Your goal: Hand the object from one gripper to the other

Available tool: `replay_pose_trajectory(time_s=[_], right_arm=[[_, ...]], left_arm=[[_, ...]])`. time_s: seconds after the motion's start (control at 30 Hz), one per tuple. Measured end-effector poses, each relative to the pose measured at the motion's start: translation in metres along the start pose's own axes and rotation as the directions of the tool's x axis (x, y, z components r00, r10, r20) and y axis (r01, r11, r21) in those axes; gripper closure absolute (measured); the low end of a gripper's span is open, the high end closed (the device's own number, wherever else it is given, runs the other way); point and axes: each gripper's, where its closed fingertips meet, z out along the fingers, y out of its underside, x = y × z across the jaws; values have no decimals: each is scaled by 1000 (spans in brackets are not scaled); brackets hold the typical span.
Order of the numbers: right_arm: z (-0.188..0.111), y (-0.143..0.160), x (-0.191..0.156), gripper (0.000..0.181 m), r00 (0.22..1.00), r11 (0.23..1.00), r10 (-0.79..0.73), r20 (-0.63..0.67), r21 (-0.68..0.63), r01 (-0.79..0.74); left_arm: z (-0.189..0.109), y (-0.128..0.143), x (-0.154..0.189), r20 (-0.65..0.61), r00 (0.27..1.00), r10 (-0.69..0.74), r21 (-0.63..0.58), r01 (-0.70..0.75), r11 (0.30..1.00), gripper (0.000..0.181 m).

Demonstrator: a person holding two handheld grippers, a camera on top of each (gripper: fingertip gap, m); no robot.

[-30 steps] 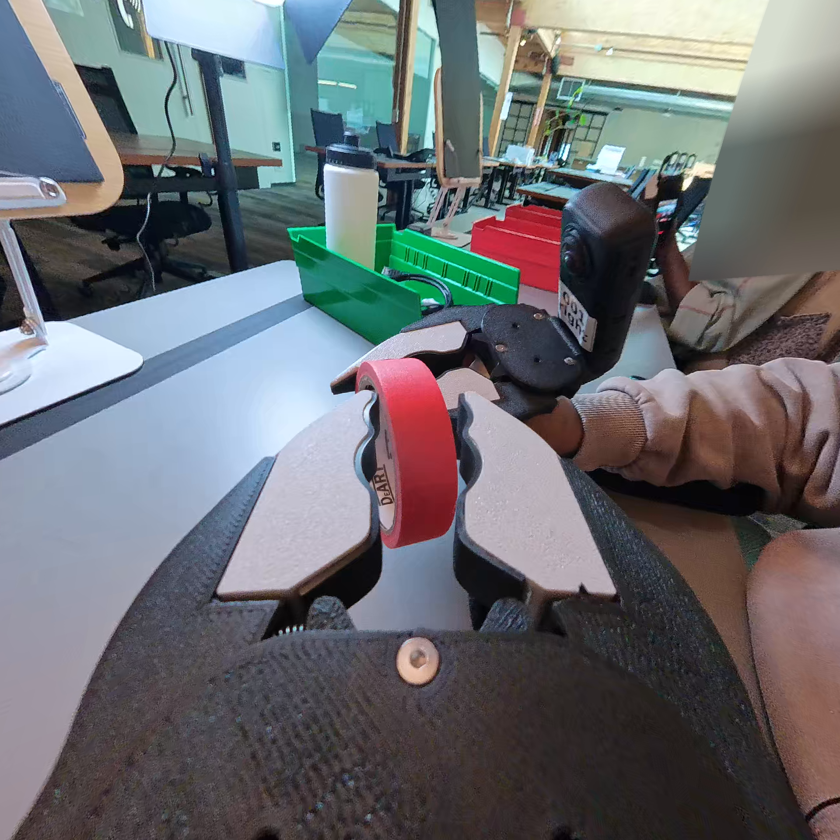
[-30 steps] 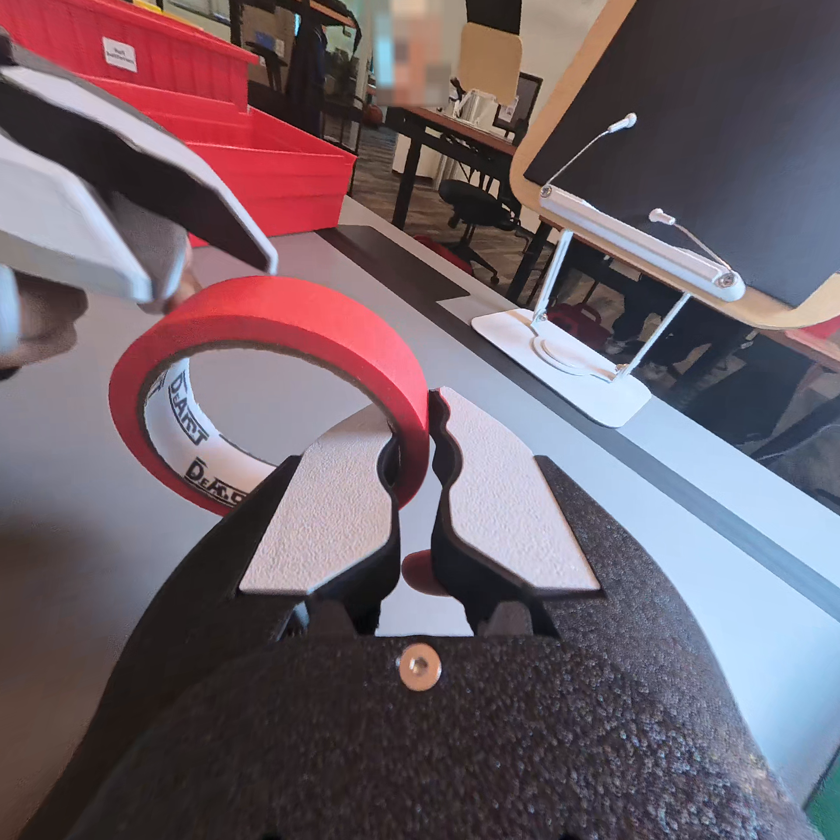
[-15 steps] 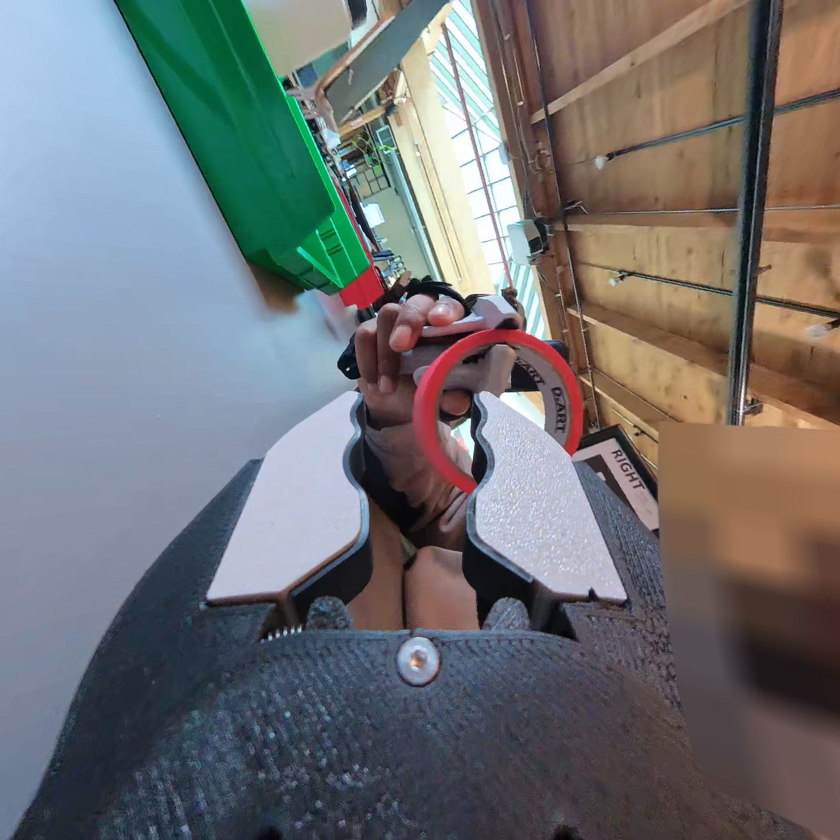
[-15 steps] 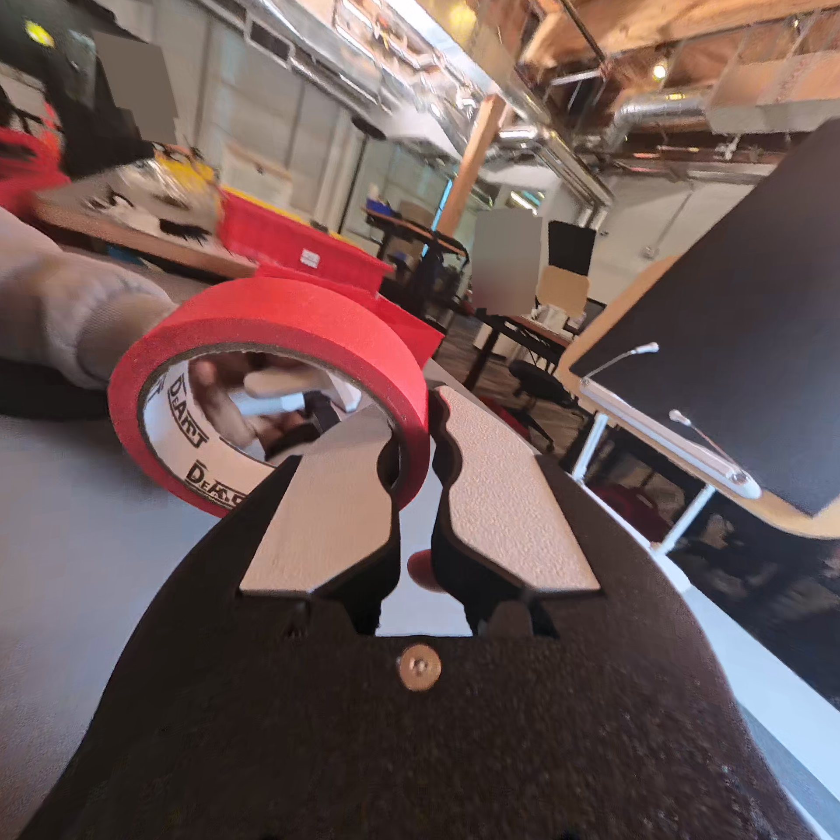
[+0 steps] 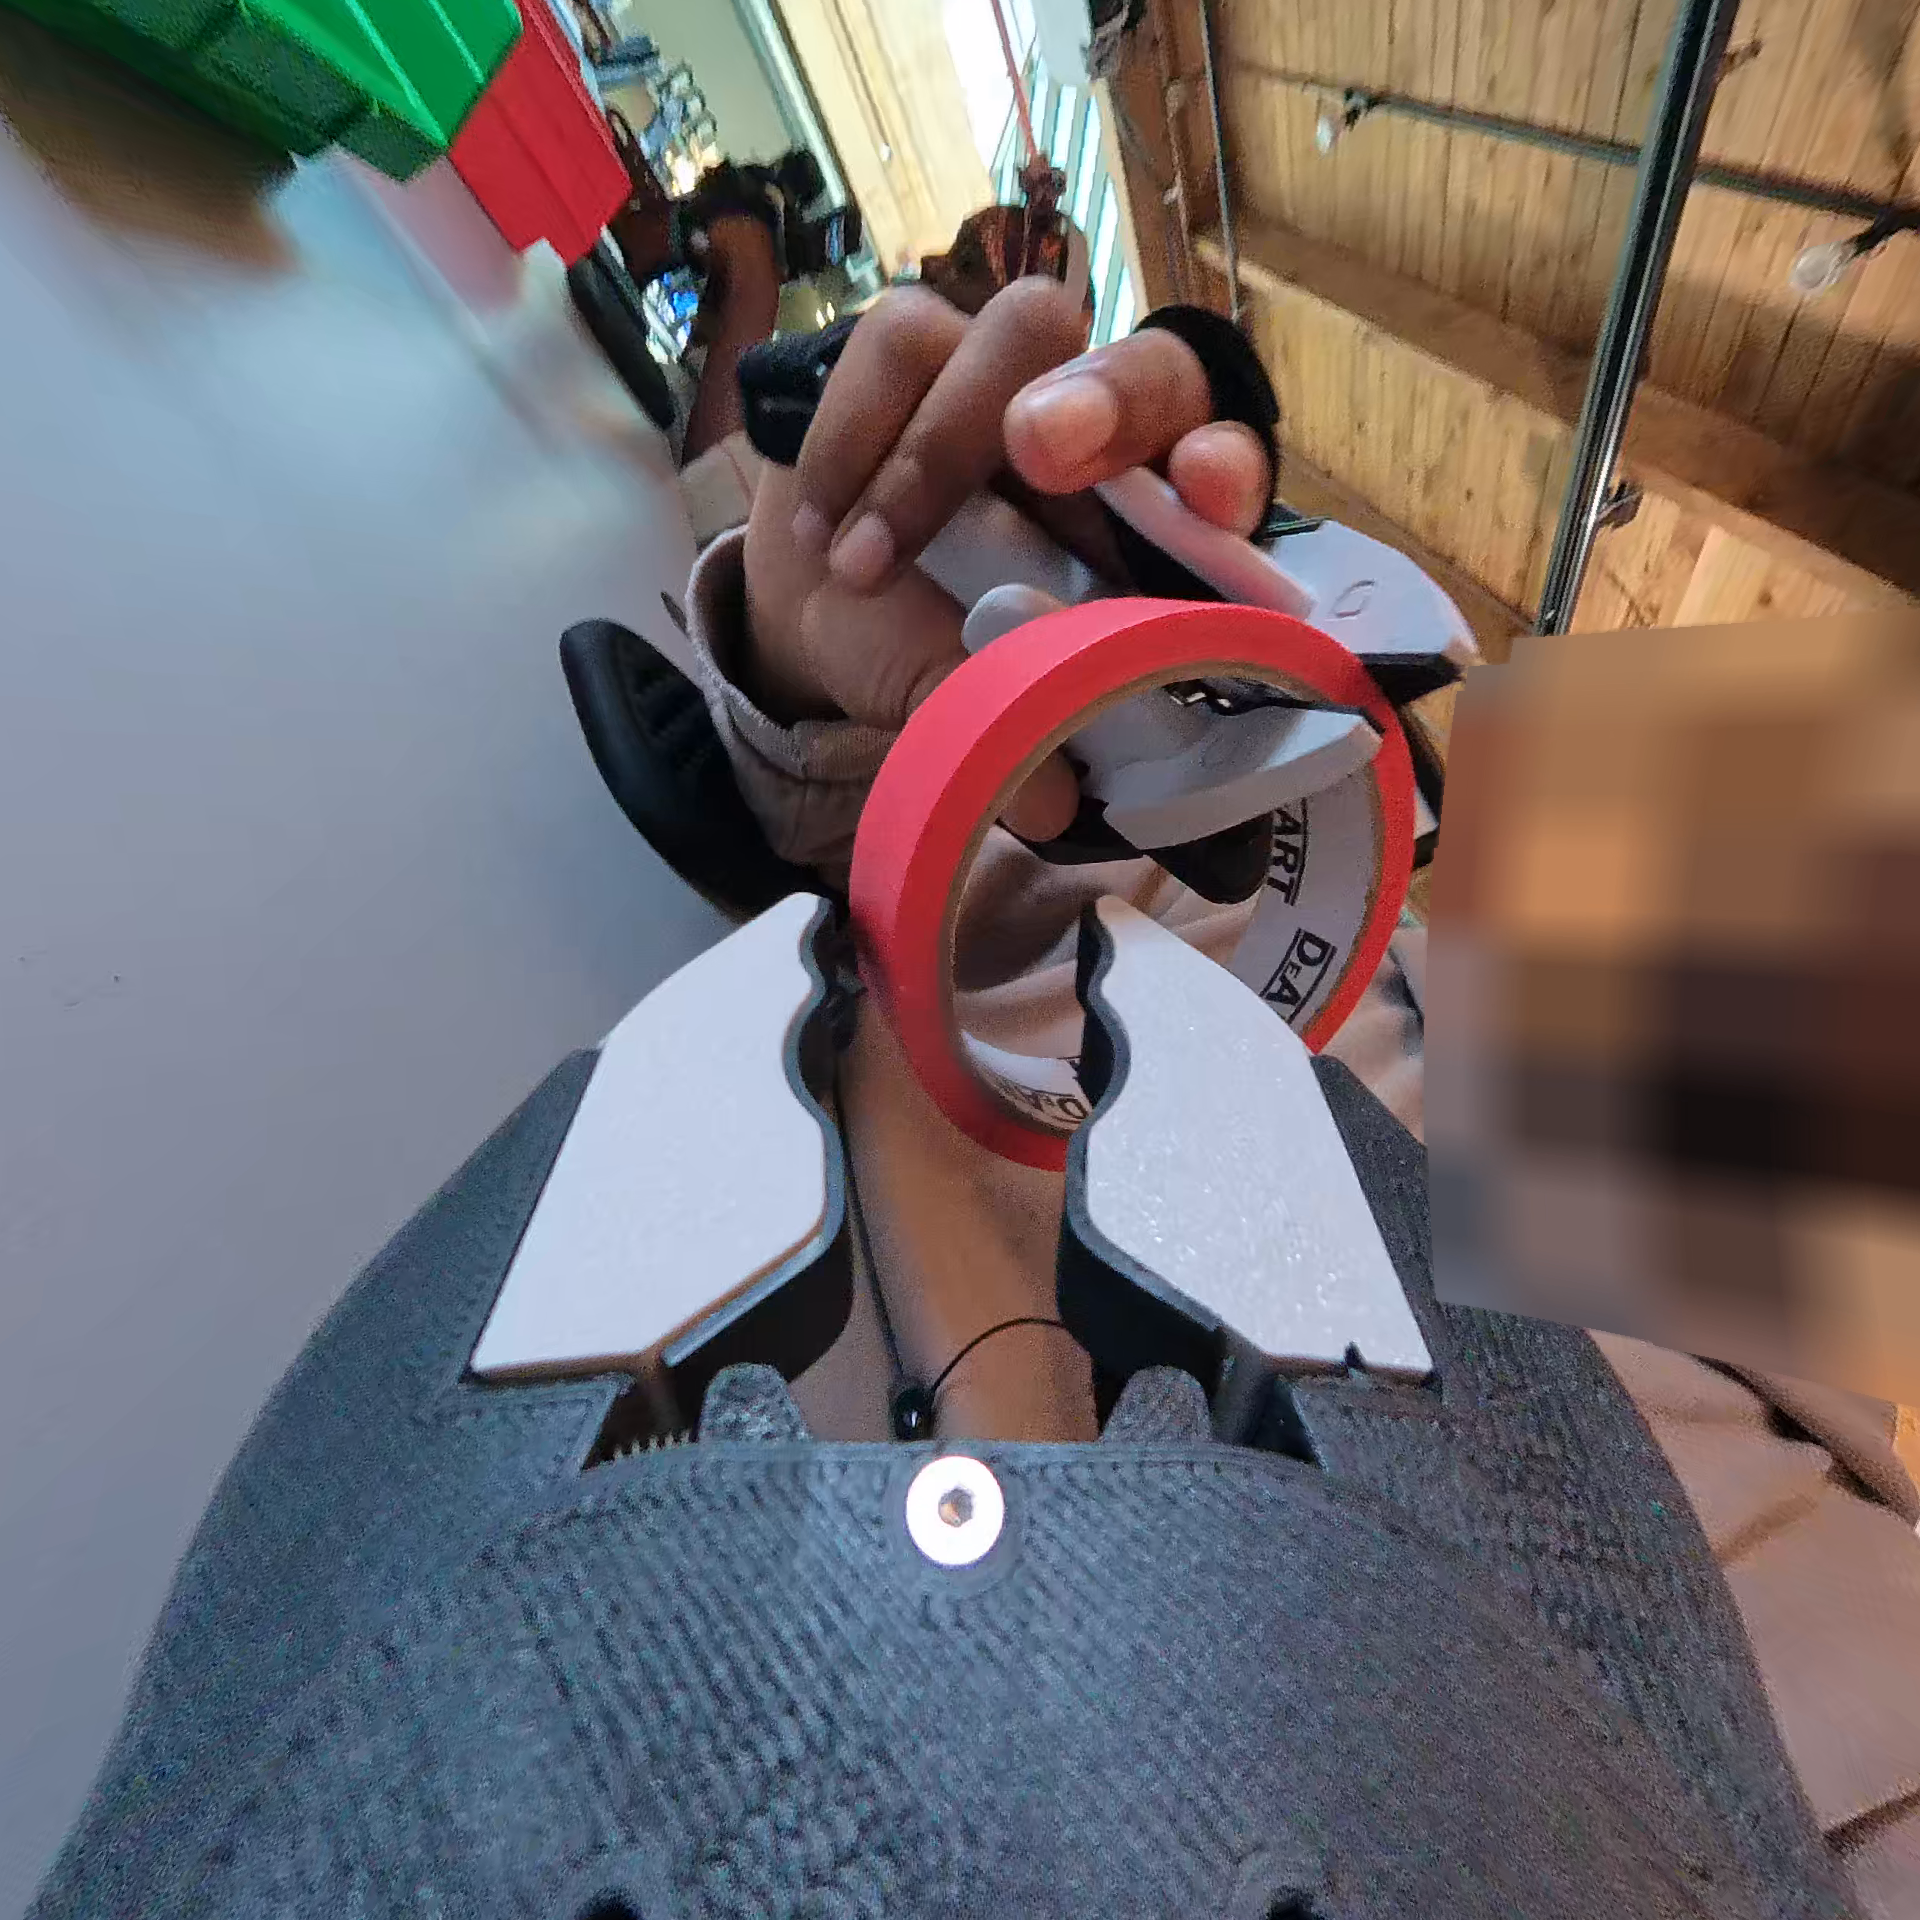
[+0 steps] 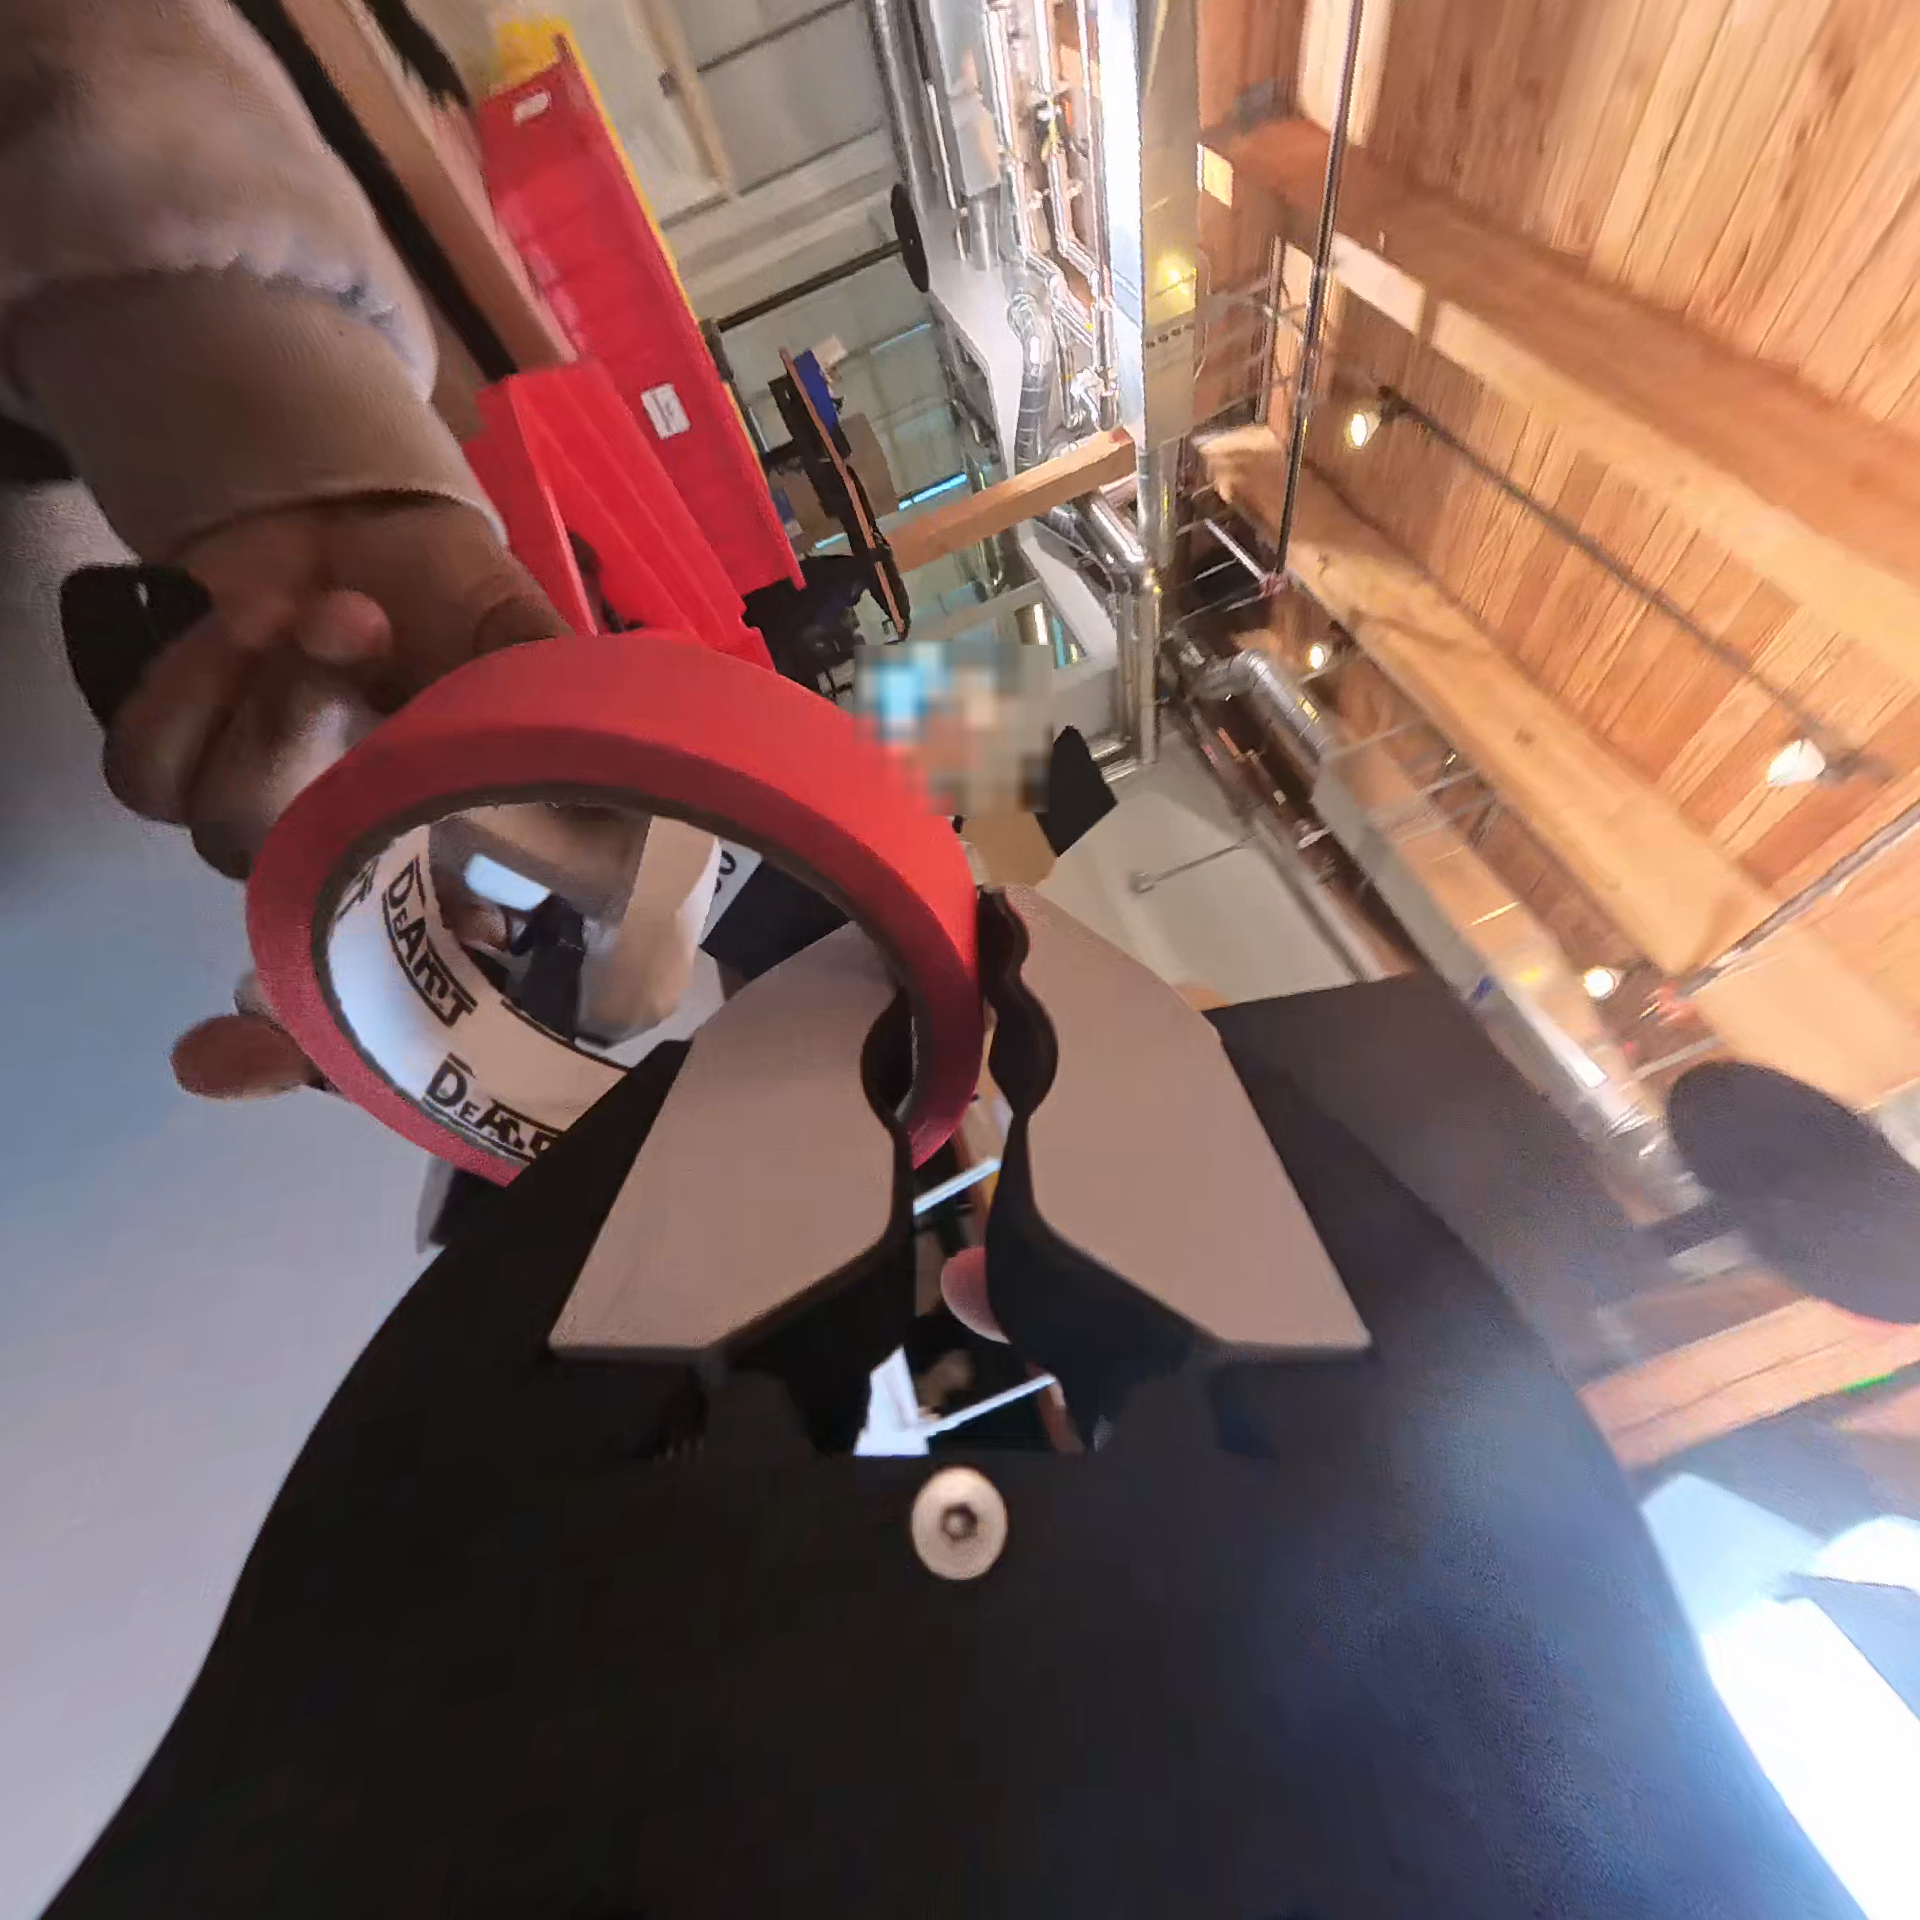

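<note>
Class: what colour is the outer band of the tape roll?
Red; the tape roll shows best in the right wrist view.

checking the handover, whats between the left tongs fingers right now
In the left wrist view, the near wall of the red tape roll sits between the open left tongs.

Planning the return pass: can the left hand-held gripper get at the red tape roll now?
Probably yes: the left hand-held gripper is open with the red tape roll's rim between its fingers, nothing blocking.

red tape roll (image 6: 665,727) | white core | clamped in right gripper (image 6: 982,997), airborne
</note>
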Motion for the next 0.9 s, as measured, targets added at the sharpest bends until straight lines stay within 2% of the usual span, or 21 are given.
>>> replay_pose_trajectory(time_s=[0.1, 0.17, 0.3, 0.4, 0.47, 0.53, 0.6, 0.67, 0.73, 0.77, 0.8, 0.87, 0.9], right_arm=[[1, -12, -11, 171, 984, 984, -177, -6, 9, 177], [3, -14, -12, 165, 974, 974, -227, -27, -4, 227], [7, 1, -13, 140, 981, 978, -195, -8, -82, 194], [7, 17, -15, 123, 997, 987, -76, 16, -139, 78], [5, 30, -16, 119, 994, 982, 101, 35, -161, -94], [3, 45, -21, 118, 934, 926, 346, 90, -192, -325], [2, 50, -26, 119, 771, 783, 618, 154, -211, -586], [0, 43, -36, 125, 497, 556, 827, 262, -255, -791], [-2, 29, -43, 124, 183, 302, 916, 358, -309, -902], [-2, 25, -46, 124, 16, 158, 928, 372, -355, -921], [1, 27, -50, 124, -175, -21, 928, 330, -423, -906], [3, 21, -53, 116, -590, -391, 759, 274, -534, -750], [6, 23, -54, 117, -704, -508, 668, 242, -543, -669]], left_arm=[[-1, 5, -16, 106, 993, 44, -36, -40, 999, 168], [-3, 2, -17, 131, 988, 78, -38, -73, 997, 169], [-13, -13, -11, 165, 975, 148, 24, -154, 988, 170], [-28, -31, -3, 189, 957, 220, 97, -241, 966, 171], [-45, -47, 1, 257, 922, 289, 145, -333, 932, 172], [-64, -61, 4, 365, 853, 373, 161, -452, 877, 172], [-81, -73, 8, 490, 742, 456, 129, -580, 804, 172], [-91, -80, 16, 579, 607, 544, 61, -698, 714, 172], [-93, -82, 29, 612, 487, 623, -3, -786, 618, 171], [-92, -82, 35, 626, 418, 658, -44, -823, 566, 172], [-90, -81, 42, 633, 328, 701, -102, -862, 496, 172], [-81, -72, 59, 601, 77, 795, -254, -925, 281, 171], [-74, -65, 67, 563, -55, 824, -335, -927, 166, 171]])
